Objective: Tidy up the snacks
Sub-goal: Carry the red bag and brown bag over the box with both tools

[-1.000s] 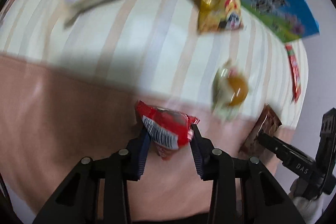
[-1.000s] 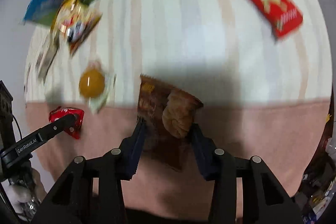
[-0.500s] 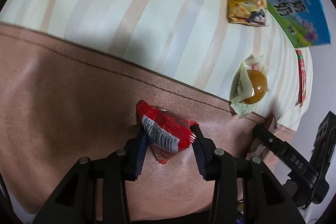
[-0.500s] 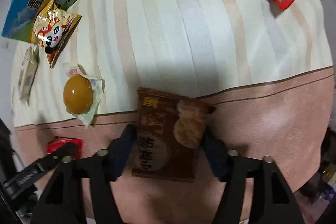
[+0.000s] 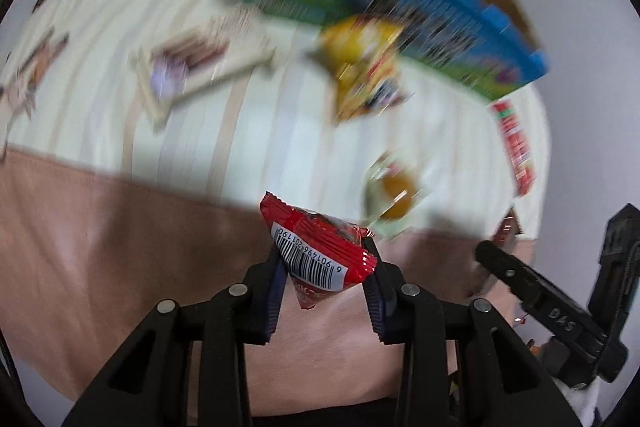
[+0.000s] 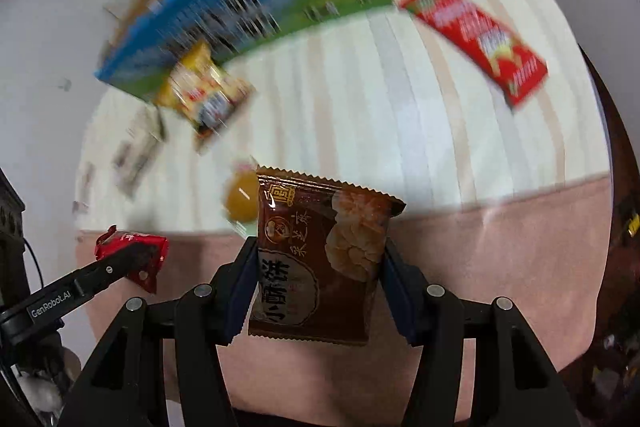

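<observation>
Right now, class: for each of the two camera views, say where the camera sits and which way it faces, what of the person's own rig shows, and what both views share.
Left wrist view: sits on the left claw, facing steeply down at the striped cloth; its fingers pinch a small red packet, and the right claw shows at the right edge.
Right wrist view: sits on the right claw, facing down likewise; it grips a brown snack bag.
Shared: blue box, yellow packet, long red packet.

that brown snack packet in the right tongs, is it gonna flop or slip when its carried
The brown packet probably stays fairly flat: it stands upright between the right tongs without drooping. Its glossy film looks slippery, so it might slide if the grip loosens. It seems light, and the puffed snack pictured on it is likely crushable.
</observation>
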`<state>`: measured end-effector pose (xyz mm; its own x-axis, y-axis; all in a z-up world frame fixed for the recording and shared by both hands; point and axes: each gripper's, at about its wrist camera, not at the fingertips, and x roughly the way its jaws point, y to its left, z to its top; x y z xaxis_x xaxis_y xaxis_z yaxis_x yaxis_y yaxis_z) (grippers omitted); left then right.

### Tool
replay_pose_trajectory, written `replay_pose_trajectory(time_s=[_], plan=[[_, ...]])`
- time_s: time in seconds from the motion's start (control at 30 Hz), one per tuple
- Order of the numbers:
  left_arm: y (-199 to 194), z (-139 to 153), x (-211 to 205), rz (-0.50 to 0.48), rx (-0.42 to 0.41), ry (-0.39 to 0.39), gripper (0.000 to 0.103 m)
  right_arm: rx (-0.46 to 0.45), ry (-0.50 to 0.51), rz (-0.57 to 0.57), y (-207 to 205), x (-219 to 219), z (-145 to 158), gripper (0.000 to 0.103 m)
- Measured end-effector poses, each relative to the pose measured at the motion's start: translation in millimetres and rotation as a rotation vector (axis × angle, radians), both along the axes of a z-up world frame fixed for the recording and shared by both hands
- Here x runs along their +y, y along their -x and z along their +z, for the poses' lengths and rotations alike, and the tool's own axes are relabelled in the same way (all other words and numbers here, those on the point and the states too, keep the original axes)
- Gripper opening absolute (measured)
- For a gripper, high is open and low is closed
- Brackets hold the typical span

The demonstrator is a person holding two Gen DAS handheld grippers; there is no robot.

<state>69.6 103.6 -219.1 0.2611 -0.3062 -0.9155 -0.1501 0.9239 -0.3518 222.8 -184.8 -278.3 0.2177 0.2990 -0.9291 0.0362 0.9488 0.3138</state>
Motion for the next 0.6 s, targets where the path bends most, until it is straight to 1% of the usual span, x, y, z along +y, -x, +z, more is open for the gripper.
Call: replay_pose_trajectory(time_s=[0.1, 0.17, 0.2, 0.27, 0.33, 0.37, 0.4, 0.47, 0.53, 0.6], plan=[[-15.0, 40.2, 5.6, -0.022, -0.073, 0.017, 0.032, -0.062, -0.059, 0.0, -27.5, -0.1, 33.9, 0.061], [-35.1, 66.5, 0.8, -0.037, -0.127, 0.014, 0.033, -0.103, -0.077, 0.009, -46.7, 3.5, 57.0, 0.061], [-39.5, 77.6, 10.3, -0.043, -0.145, 0.012, 0.032, -0.124, -0.084, 0.017, -57.2, 3.5, 69.3, 0.061], [-58.1, 99.2, 10.1, -0.052, -0.181, 0.007, 0.032, -0.167, -0.1, 0.026, -93.3, 9.6, 90.6, 0.061], [-84.7, 119.3, 10.0, -0.068, -0.209, -0.025, 0.033, -0.21, -0.082, 0.043, -122.1, 5.1, 115.2, 0.061], [-95.2, 126.0, 9.9, -0.07, -0.217, -0.04, 0.033, -0.225, -0.075, 0.046, -132.6, 2.6, 123.9, 0.061], [-107.2, 132.9, 12.2, -0.07, -0.225, -0.054, 0.033, -0.242, -0.054, 0.063, -156.5, 10.5, 130.0, 0.061], [-136.3, 142.1, 16.3, -0.078, -0.23, -0.109, 0.033, -0.268, 0.002, 0.083, -185.1, 9.2, 141.1, 0.061], [-159.6, 142.2, 18.3, -0.082, -0.22, -0.152, 0.033, -0.258, 0.045, 0.103, -212.2, 8.9, 143.5, 0.061], [-179.3, 133.9, 22.0, -0.092, -0.187, -0.186, 0.033, -0.233, 0.081, 0.122, -238.2, 9.6, 137.6, 0.061]])
